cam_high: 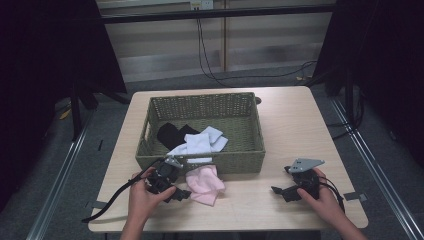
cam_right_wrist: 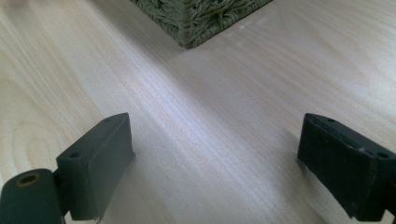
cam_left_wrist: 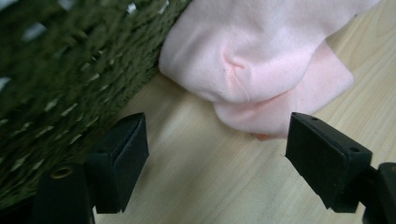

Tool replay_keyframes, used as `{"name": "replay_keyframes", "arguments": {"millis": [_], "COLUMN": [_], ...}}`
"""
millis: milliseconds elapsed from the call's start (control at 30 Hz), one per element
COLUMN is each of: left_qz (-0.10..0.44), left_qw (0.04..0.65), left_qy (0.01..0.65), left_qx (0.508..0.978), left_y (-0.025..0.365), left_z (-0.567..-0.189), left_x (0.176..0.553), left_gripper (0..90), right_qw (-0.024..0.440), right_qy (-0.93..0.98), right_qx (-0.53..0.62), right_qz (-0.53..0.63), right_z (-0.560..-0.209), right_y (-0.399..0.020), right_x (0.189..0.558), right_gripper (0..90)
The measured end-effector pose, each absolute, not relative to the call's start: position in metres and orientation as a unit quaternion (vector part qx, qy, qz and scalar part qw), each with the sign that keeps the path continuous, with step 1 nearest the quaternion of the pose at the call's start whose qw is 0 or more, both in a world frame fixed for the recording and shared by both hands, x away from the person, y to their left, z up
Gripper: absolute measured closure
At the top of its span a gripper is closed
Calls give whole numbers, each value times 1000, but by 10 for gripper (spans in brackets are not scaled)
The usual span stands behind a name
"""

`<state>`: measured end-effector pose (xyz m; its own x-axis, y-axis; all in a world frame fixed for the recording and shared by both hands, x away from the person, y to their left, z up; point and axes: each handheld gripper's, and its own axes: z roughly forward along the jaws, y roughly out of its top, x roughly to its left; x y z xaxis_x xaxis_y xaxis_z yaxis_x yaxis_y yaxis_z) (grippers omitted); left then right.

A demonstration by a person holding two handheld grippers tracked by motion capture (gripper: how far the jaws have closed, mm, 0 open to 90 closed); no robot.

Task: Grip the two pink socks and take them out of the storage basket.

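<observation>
A pink cloth (cam_high: 204, 183) lies crumpled on the wooden table just in front of the green woven basket (cam_high: 250, 156). My left gripper (cam_high: 184, 194) rests low on the table at the cloth's left edge, open; in the left gripper view the pink cloth (cam_left_wrist: 261, 60) lies just beyond the jaws, untouched, with the basket wall (cam_left_wrist: 60, 70) to the left. My right gripper (cam_high: 278, 192) sits open on the table at the front right, over bare wood. The basket corner (cam_right_wrist: 201, 18) lies ahead of it in the right gripper view.
Inside the basket lie a white cloth (cam_high: 202, 142) and a black cloth (cam_high: 171, 133). The table (cam_high: 290, 120) has bare wood to the right of the basket. Cables (cam_high: 210, 60) run along the floor behind the table.
</observation>
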<state>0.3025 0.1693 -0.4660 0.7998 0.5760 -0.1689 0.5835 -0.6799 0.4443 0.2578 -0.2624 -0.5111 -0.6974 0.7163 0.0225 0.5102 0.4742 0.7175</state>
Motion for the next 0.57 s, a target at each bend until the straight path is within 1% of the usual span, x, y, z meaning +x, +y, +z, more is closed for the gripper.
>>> {"name": "replay_keyframes", "arguments": {"millis": [167, 233, 333, 467, 567], "left_qz": [-1, 3, 8, 20, 21], "left_qw": [231, 233, 232, 231, 232], "left_qy": [310, 310, 306, 299, 303], "left_qx": [922, 922, 923, 926, 924], "left_y": [168, 168, 167, 166, 165], "left_z": [-477, -478, -479, -481, -481], "left_x": [300, 298, 297, 294, 293], "left_gripper": [205, 190, 192, 156, 153], "right_qw": [142, 142, 142, 142, 142], "right_qy": [847, 847, 847, 847, 847], "right_qx": [362, 362, 362, 362, 362], "right_qz": [363, 363, 363, 363, 363], "right_z": [-511, -511, -511, -511, -511], "right_y": [-262, -262, -262, -262, -262], "right_x": [258, 258, 258, 258, 258], "right_gripper": [95, 95, 95, 95, 95]}}
